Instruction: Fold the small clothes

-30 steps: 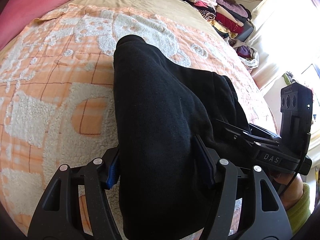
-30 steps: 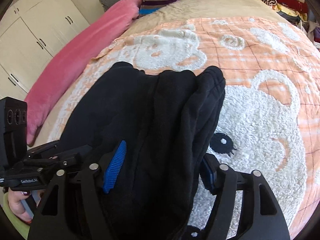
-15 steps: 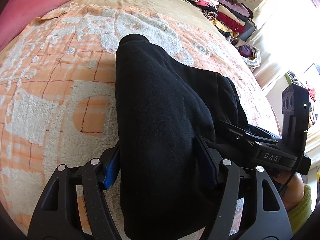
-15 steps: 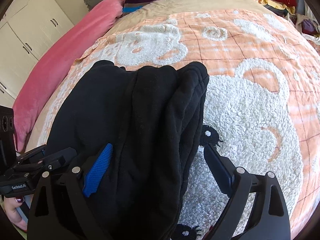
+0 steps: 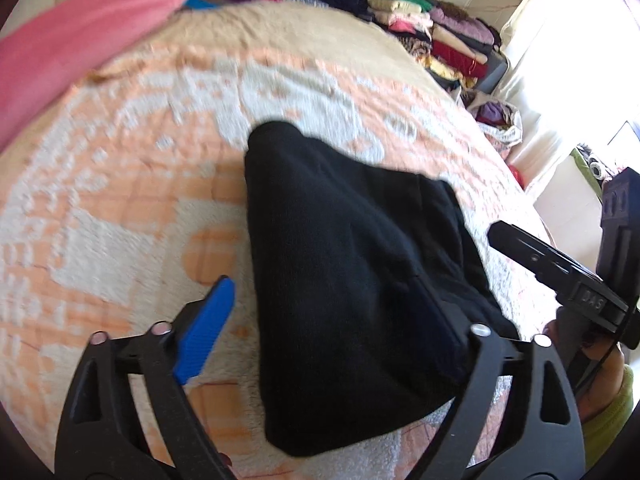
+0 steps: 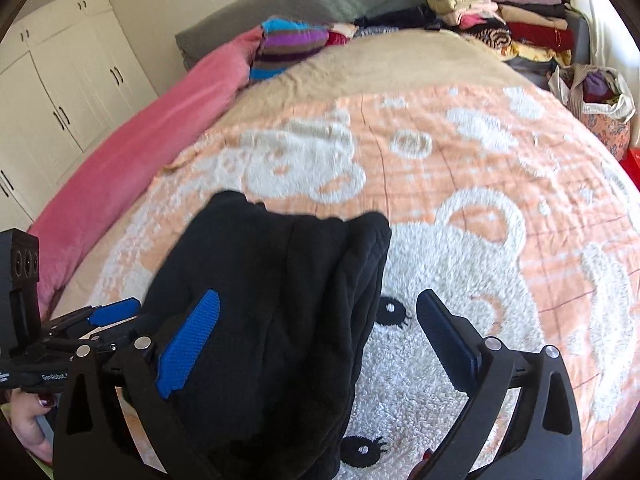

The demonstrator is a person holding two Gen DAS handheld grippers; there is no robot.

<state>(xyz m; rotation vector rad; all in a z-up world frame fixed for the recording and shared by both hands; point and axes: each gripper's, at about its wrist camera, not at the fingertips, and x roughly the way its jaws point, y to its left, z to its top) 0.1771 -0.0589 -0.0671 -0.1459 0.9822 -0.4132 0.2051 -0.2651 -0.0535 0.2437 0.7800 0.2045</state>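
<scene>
Where the bed (image 6: 400, 64) fills both views, an orange-and-white bear blanket (image 6: 480, 240) covers it, pink blanket (image 6: 132, 152) along one side, stacked clothes (image 6: 512, 20) at the far end.

Black garment (image 5: 352, 272): folded bundle, lying on the bear blanket, central.

Left gripper (image 5: 332, 344): fingers spread wide, gripping nothing. Blue pad (image 5: 204, 332) clear of the garment's left edge; right finger (image 5: 476, 360) partly hidden behind the garment's right side. Garment lies between the fingers.

Right gripper (image 6: 320, 344): fingers wide apart, empty. Left pad (image 6: 188, 344) over the cloth; contact unclear. Right finger (image 6: 448, 336) apart, over the blanket.
</scene>
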